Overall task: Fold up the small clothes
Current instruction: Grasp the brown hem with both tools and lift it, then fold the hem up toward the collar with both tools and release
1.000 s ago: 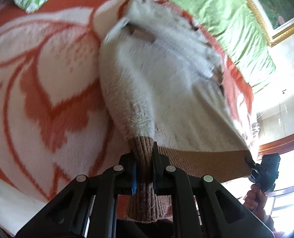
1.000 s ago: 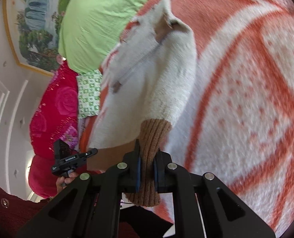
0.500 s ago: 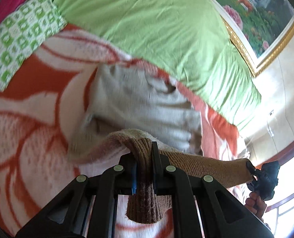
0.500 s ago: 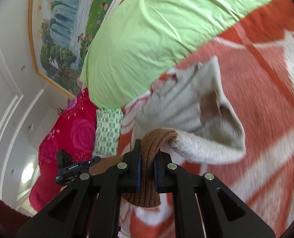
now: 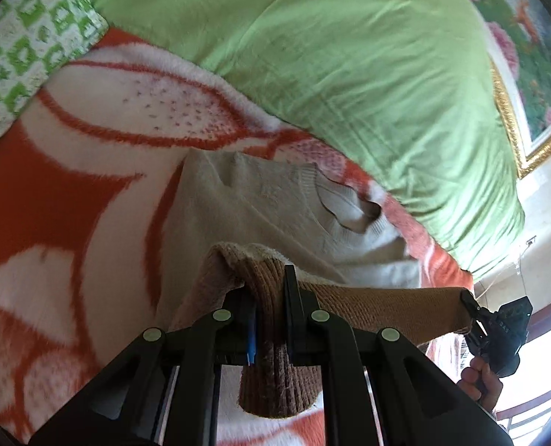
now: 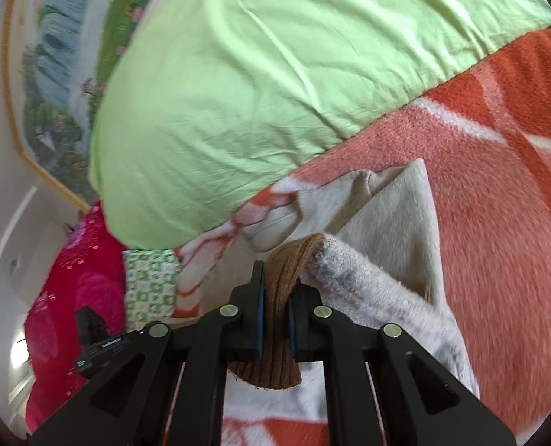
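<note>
Sweater (image 5: pixel 275 215) hem carried up over collar since earlier; both fingers (image 5: pixel 289 286) (image 6: pixel 257 290) still clamped on hem.

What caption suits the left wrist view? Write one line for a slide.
Left gripper and right gripper clamp a cream sweater's brown hem above an orange blanket.

Black tongs (image 5: pixel 269 299), silver round screws, blue pad edges, white lettering on housing

Bedroom — blanket (image 5: pixel 71 200), pillow (image 6: pixel 260 85), framed painting (image 6: pixel 48 74).
</note>
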Demonstrator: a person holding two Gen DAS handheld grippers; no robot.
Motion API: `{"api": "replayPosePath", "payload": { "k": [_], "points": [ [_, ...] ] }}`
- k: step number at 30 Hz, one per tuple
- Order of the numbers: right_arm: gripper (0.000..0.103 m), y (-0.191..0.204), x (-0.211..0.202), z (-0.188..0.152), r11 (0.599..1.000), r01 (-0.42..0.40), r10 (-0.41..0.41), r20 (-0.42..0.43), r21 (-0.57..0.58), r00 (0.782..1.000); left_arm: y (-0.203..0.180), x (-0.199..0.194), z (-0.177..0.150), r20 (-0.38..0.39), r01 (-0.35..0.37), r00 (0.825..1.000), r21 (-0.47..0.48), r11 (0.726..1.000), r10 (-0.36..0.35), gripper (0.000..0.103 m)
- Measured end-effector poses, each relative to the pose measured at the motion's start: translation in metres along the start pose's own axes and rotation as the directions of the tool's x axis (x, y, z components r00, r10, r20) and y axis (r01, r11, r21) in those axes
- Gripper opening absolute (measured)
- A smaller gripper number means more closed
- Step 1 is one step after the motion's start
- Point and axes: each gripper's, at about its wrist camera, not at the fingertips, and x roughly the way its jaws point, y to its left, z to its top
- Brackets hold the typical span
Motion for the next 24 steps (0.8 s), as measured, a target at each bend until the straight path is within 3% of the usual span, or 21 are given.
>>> {"api": "replayPosePath", "payload": {
  "k": [8, 15, 18, 20, 21, 23, 24],
  "points": [
    [0.011, -0.03, 0.062, 0.032, 0.994, 0.093, -0.093, 0.003, 0.058, 0.996, 0.015, 0.07, 0.046, -0.056, -0.008, 0.998, -0.012, 1.0, 0.007, 0.01],
    [0.015, -0.06, 0.097, 0.04, 0.981, 0.151, -0.146, -0.045, 0.12, 0.988, 0.038, 0.108, 0.05, -0.115, -0.005, 0.993, -0.056, 0.998, -0.002, 0.016],
    [0.034, -0.062, 0.095, 0.041, 0.981, 0.131, -0.125, -0.046, 0.144, 0.991, 0.044, 0.104, 0.05, -0.124, 0.032, 0.991, -0.075, 0.997, -0.041, 0.017],
    [0.051, -0.059, 0.086, 0.043, 0.983, 0.107, -0.106, -0.014, 0.148, 0.994, 0.042, 0.098, 0.049, -0.126, 0.031, 0.991, -0.068, 0.997, -0.04, 0.022],
    [0.055, -0.057, 0.081, 0.044, 0.984, 0.105, -0.106, 0.0, 0.144, 0.994, 0.04, 0.091, 0.048, -0.113, 0.027, 0.993, -0.055, 0.998, -0.033, 0.024],
    [0.063, -0.05, 0.069, 0.049, 0.986, 0.108, -0.115, 0.044, 0.128, 0.992, 0.036, 0.074, 0.047, -0.071, -0.003, 0.997, -0.024, 1.0, 0.002, 0.045],
    [0.064, -0.046, 0.062, 0.051, 0.987, 0.106, -0.114, 0.064, 0.117, 0.991, 0.036, 0.064, 0.045, -0.045, -0.016, 0.999, -0.014, 1.0, 0.015, 0.051]
  ]
}}
